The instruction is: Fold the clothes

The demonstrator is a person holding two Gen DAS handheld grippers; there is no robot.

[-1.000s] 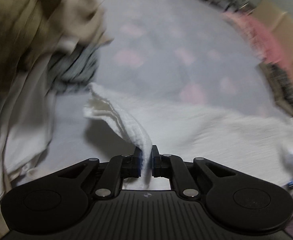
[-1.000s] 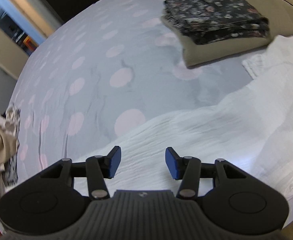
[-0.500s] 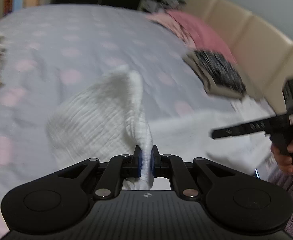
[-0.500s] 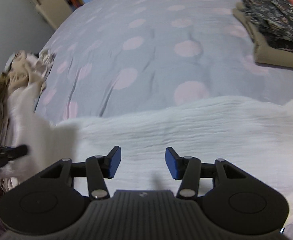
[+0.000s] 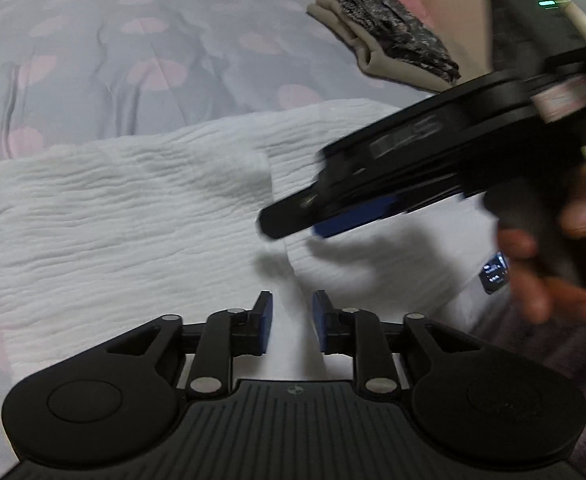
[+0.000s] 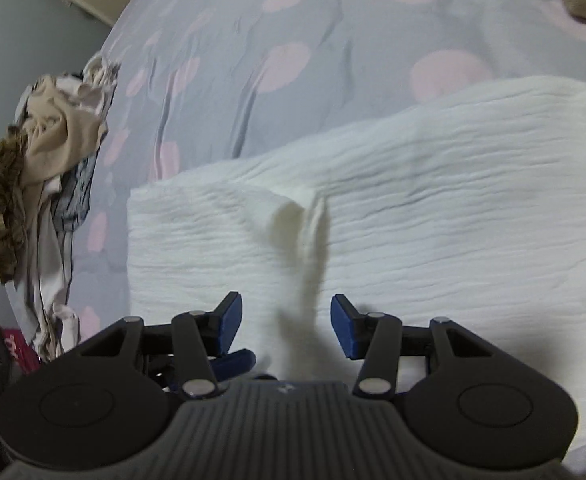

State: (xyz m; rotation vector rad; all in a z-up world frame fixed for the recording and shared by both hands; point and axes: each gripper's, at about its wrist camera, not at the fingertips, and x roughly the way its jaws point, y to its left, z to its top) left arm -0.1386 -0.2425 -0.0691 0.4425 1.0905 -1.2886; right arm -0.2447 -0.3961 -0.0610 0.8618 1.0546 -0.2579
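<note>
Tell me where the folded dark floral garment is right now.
In the left wrist view the dark floral garment sits upper right, stacked on a folded beige garment on the spotted bedspread, beyond the white cloth.

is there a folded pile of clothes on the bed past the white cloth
Yes, a folded pile lies on the bed beyond the white cloth.

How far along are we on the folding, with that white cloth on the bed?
Done: two folded garments stacked at the far side. In hand: the white cloth has one end folded over itself; the left hand-held gripper is opening with a ridge of it between the pads, and the right hand-held gripper hangs open over it. Left: more folds, then the crumpled pile at the bed's edge.
</note>
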